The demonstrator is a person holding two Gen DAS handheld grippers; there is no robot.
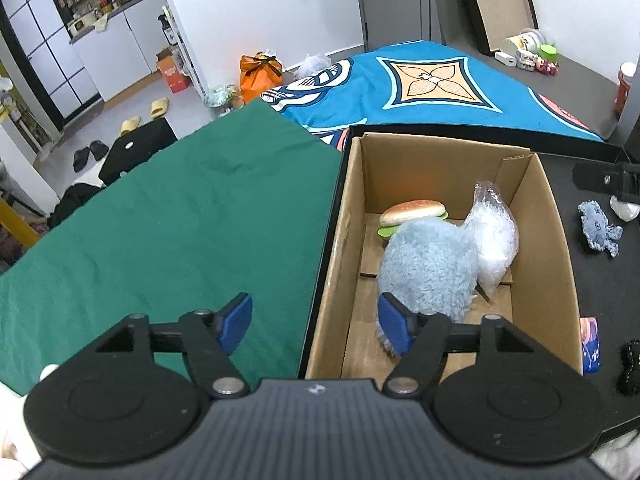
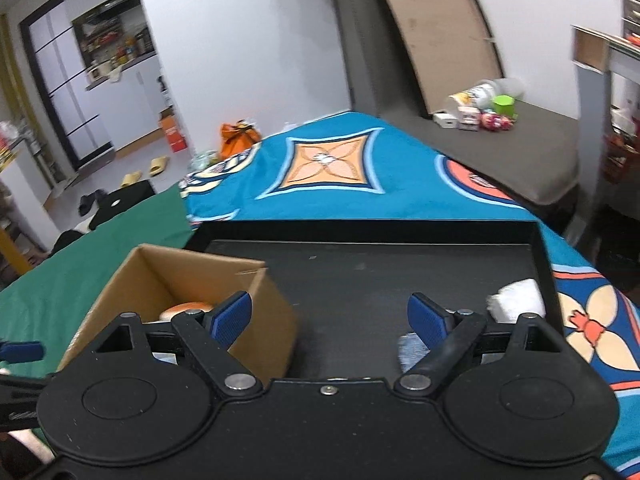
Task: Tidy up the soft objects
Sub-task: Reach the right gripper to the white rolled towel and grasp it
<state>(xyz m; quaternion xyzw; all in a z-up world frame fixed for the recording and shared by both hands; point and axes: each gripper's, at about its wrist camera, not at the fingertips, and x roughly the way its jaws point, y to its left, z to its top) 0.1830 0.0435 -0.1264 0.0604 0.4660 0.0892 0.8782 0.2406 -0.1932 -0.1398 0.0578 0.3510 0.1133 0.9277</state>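
Observation:
An open cardboard box stands in a black tray. Inside it lie a fluffy light-blue plush, a toy burger and a clear bag of white filling. My left gripper hangs open over the box's left wall, its right pad just in front of the plush and gripping nothing. My right gripper is open above the tray floor, to the right of the box. A white soft lump and a pale blue piece lie near its right finger.
A small blue octopus plush, a black fuzzy item and a patterned item lie on the tray to the right of the box. Green cloth covers the surface to the left, with a blue patterned blanket behind.

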